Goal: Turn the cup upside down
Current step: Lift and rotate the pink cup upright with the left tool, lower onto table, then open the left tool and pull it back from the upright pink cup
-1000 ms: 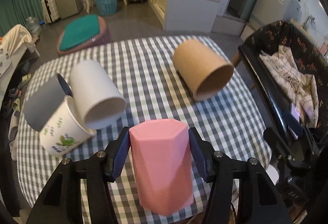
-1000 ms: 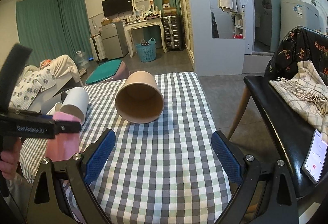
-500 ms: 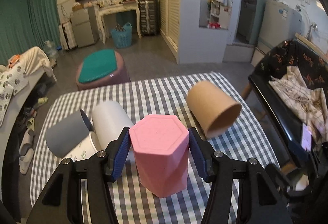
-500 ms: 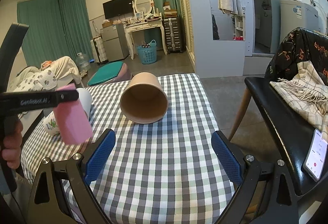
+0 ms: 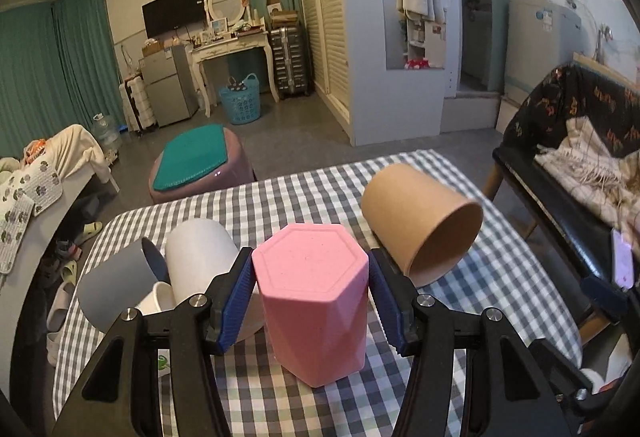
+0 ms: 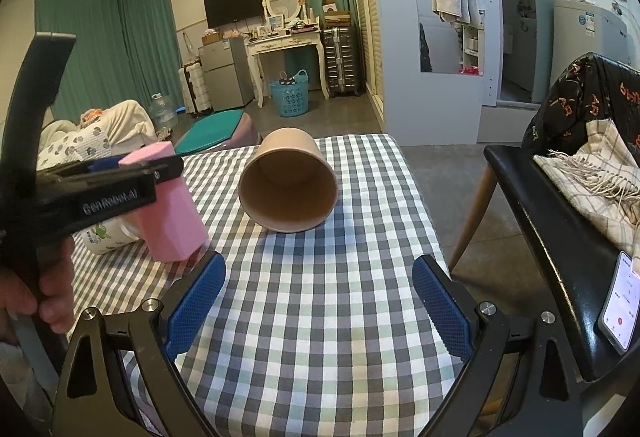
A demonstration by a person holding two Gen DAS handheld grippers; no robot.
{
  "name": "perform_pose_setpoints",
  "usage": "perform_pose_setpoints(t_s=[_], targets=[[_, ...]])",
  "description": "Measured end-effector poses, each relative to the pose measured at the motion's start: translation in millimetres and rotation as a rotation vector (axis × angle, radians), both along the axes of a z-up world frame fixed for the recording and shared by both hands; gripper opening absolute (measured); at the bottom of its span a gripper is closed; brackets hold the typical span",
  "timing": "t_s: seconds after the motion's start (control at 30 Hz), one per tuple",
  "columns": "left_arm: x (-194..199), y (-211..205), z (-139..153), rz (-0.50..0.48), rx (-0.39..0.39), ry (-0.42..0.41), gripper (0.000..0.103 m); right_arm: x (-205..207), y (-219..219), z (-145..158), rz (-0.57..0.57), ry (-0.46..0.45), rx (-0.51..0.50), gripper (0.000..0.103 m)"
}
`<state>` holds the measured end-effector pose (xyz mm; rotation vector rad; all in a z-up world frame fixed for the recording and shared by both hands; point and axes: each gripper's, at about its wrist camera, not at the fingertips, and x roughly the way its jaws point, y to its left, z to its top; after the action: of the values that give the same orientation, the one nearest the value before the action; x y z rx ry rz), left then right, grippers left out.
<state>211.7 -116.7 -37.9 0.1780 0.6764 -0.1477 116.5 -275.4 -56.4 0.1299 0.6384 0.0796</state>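
A pink hexagonal cup (image 5: 314,313) is upside down, its closed base up, between the blue pads of my left gripper (image 5: 311,297), which is shut on it. Its lower rim sits at or just above the checked tablecloth (image 5: 500,301). In the right wrist view the pink cup (image 6: 172,213) stands almost upright at the left, with the left gripper (image 6: 132,173) gripping its upper part. My right gripper (image 6: 318,301) is open and empty over the near part of the table.
A brown paper cup (image 5: 422,225) lies on its side right of the pink cup; it also shows in the right wrist view (image 6: 288,185). White (image 5: 200,253), grey (image 5: 114,285) and printed (image 6: 104,237) cups lie at the left. A black chair (image 6: 560,237) with a phone (image 6: 620,303) stands right.
My left gripper has turned the pink cup from tilted to nearly upright with its base up and lowered it toward the cloth. The right gripper has stayed still and open.
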Motion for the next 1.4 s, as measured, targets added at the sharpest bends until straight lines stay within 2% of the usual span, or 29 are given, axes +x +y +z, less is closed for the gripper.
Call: perform_pose_setpoints(t_s=[0.13,0.63,0.8,0.87,0.97,1.03,1.4], targets=[[0.4,-1.8,-10.3,-0.007,-0.002,0.023,0.057,2.4,-1.1,-2.7,0.0,0.011,-0.004,0.095],[-10.7,-0.6,-11.6,-0.009,0.004,0.024,0.057,3.0,-3.2,-2.9,-0.003,0.014,-0.002,0.095],[-8.1,4.2,-12.2,0.001,-0.037,0.062,0.06,1.0,-5.6,-0.4,-0.01,-0.002,0.0,0.095],[-8.6,5.3,-11.9,0.007,-0.035,0.062,0.066,1.1,-6.5,1.0,-0.012,-0.004,-0.003,0.095],[-12.3,5.6,-8.4,0.001,-0.045,0.051,0.072,-0.9,-6.6,3.5,-0.012,-0.01,-0.004,0.095],[-14.7,5.5,-4.7,0.003,-0.045,0.043,0.08,-3.7,-6.0,5.1,-0.01,-0.016,-0.002,0.095],[-42.6,23.3,35.9,0.01,-0.12,-0.066,0.082,-22.1,-1.2,28.1,0.001,-0.079,-0.015,0.095]])
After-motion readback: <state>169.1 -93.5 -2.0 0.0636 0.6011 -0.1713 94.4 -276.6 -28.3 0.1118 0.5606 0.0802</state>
